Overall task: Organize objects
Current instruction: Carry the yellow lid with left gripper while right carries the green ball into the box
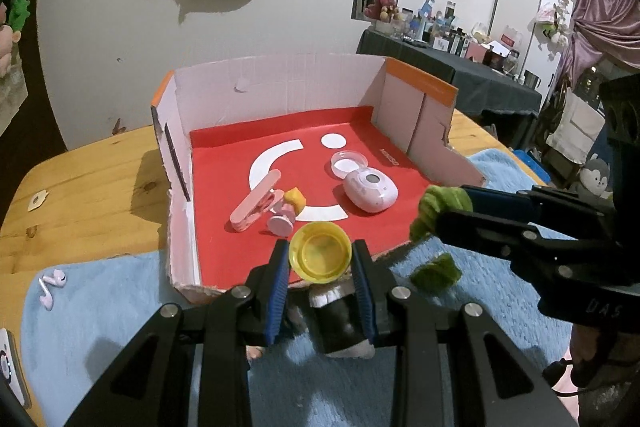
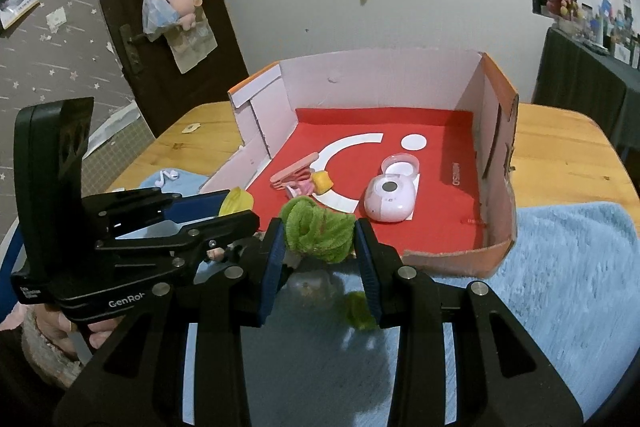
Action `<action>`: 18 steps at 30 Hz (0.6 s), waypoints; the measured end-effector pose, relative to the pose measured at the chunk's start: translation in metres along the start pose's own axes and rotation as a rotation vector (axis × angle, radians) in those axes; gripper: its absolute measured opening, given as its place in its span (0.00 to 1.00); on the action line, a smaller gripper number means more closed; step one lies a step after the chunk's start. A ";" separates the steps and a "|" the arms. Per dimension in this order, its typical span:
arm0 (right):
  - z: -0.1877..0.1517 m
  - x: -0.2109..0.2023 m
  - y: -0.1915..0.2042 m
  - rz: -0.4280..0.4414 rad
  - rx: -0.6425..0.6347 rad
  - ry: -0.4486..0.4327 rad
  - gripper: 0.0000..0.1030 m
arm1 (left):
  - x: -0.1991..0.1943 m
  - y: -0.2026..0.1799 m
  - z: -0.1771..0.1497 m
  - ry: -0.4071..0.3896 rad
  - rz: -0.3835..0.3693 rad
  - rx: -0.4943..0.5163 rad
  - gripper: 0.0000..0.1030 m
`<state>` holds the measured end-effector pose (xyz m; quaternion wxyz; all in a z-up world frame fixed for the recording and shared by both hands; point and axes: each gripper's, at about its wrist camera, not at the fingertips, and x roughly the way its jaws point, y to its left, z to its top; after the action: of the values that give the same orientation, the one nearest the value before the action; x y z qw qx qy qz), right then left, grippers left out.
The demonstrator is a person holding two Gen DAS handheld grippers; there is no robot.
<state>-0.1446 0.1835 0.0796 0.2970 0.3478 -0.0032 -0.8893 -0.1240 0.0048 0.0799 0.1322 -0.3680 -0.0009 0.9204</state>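
A yellow cup (image 1: 320,251) is pinched between the fingers of the left gripper (image 1: 320,283), over the near edge of the box (image 1: 280,83). A green fuzzy toy (image 2: 318,229) is clamped by the right gripper (image 2: 320,255), also at the near edge of the box. Both grippers are held above a blue towel (image 2: 560,267) on a wooden table (image 1: 80,187). On the red box floor, 1 pink clip (image 1: 256,201), 1 pink case (image 1: 370,191) and 1 clear round lid (image 1: 349,163) are seen. A pair of earbuds (image 1: 51,287) lies on the towel, left of the box.
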 end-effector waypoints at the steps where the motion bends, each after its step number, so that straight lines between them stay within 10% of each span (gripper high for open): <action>1: 0.001 0.001 0.000 -0.001 -0.003 0.000 0.33 | 0.000 0.000 0.000 0.000 0.001 0.000 0.31; 18: 0.016 0.035 -0.015 -0.042 -0.025 0.097 0.33 | 0.030 0.000 0.016 0.083 -0.003 0.039 0.31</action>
<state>-0.1831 0.1745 0.0674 0.2825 0.3869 0.0299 -0.8773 -0.1558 0.0135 0.0712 0.1408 -0.4034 0.0220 0.9038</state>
